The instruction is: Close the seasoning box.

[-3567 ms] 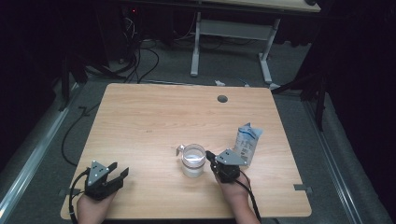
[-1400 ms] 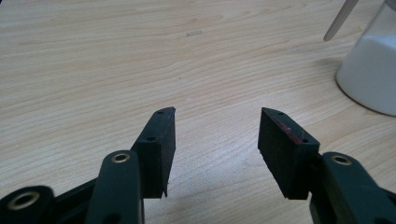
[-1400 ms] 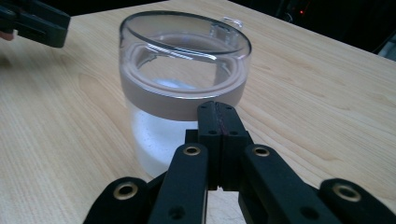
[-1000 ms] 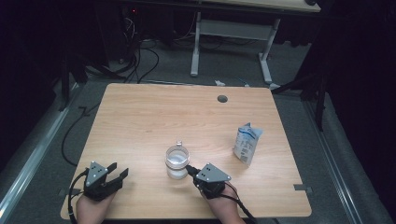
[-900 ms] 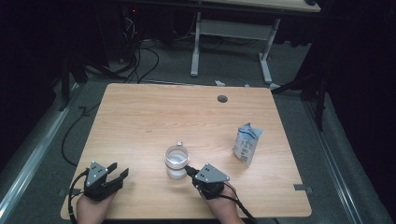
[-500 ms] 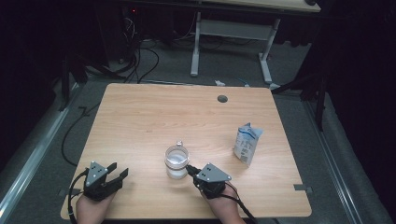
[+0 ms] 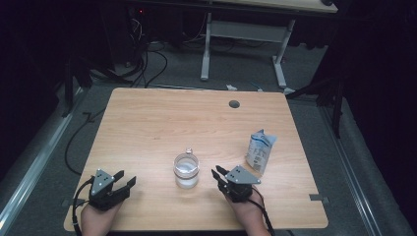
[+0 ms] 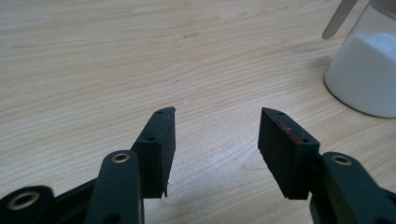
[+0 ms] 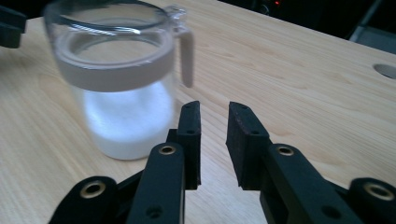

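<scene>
**Q:** What is hidden or hard to make out?

**A:** In my right gripper view the glass jar (image 9: pixel 123 79) is blurred, and its far left side is cut off by the frame edge. In my left gripper view the jar's lower corner (image 8: pixel 364 70) shows at the top right, with the rest out of frame. In the high view my forearms are cut off at the near edge of the bench (image 7: pixel 162 118).

**Q:** Where does the jar stand, and which way does it point?

**A:** It stands upright on the bench, long axis vertical, near the near edge, between my two hands. It is part filled with something white. A small clasp or handle on its rim points toward the far side. A carton (image 7: pixel 259 151) stands upright well to its right.

**Q:** How are your tongs?

**A:** My left tongs (image 7: pixel 118 183) are parted wide with bare bench between them, holding nothing. My right tongs (image 7: pixel 217 175) are parted by a narrow gap, also holding nothing, and the jar sits just beside them to the left without touching.

**Q:** What has changed?

**A:** A second ago my right tongs were at the jar's side. They have just been opening, with nothing between them, and have drawn away to the right. The jar stays where it was, and my left hand has not moved.
</scene>
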`<action>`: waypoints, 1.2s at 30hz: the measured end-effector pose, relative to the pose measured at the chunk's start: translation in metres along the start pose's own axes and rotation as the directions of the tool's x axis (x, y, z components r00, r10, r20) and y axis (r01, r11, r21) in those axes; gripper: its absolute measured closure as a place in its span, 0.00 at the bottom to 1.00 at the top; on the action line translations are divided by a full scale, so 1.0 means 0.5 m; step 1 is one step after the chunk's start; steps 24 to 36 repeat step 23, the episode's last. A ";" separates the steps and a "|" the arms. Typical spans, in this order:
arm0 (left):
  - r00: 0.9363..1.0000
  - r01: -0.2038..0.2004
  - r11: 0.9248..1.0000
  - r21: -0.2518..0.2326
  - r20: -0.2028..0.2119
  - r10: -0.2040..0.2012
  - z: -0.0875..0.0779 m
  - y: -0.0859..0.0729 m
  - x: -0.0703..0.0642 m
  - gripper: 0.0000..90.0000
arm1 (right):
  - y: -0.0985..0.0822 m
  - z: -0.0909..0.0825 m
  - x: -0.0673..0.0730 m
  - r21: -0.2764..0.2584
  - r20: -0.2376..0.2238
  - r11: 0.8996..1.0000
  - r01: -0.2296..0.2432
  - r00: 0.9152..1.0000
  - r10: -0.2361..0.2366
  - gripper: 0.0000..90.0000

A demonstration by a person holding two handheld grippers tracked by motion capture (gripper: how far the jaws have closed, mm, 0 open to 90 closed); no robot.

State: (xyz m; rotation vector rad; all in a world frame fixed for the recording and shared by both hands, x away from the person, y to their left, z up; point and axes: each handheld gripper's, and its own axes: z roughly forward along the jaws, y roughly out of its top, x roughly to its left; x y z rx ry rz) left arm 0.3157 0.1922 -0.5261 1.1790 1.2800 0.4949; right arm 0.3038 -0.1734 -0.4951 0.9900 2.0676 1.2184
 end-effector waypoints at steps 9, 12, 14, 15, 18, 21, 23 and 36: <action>1.000 -0.002 1.000 -0.003 0.005 0.002 0.000 -0.001 -0.001 0.52 | -0.068 -0.077 -0.083 0.015 0.110 0.999 -0.045 0.993 0.044 0.72; 1.000 -0.006 1.000 0.003 0.009 0.006 0.002 -0.003 -0.005 0.52 | -0.089 -0.099 -0.107 0.007 0.142 0.997 -0.083 0.987 0.081 0.71; 1.000 -0.008 1.000 0.003 0.010 0.008 0.003 -0.004 -0.006 0.52 | -0.090 -0.102 -0.113 -0.001 0.148 0.995 -0.102 0.984 0.101 0.70; 1.000 -0.010 1.000 0.009 0.014 0.010 0.005 -0.006 -0.009 0.52 | -0.089 -0.101 -0.112 -0.003 0.148 0.995 -0.103 0.984 0.102 0.70; 1.000 -0.011 1.000 0.009 0.014 0.011 0.005 -0.009 -0.013 0.52 | -0.088 -0.096 -0.105 0.005 0.146 0.997 -0.076 0.987 0.074 0.70; 1.000 -0.012 1.000 0.005 0.012 0.012 0.005 -0.009 -0.013 0.52 | -0.090 -0.094 -0.107 0.005 0.143 0.997 -0.073 0.987 0.071 0.70; 1.000 -0.017 1.000 0.008 0.012 0.017 0.004 -0.008 -0.011 0.52 | -0.090 -0.095 -0.108 0.004 0.144 0.997 -0.082 0.986 0.080 0.70; 1.000 -0.017 1.000 0.008 0.012 0.017 0.004 -0.008 -0.011 0.52 | -0.090 -0.095 -0.108 0.004 0.144 0.997 -0.082 0.986 0.080 0.70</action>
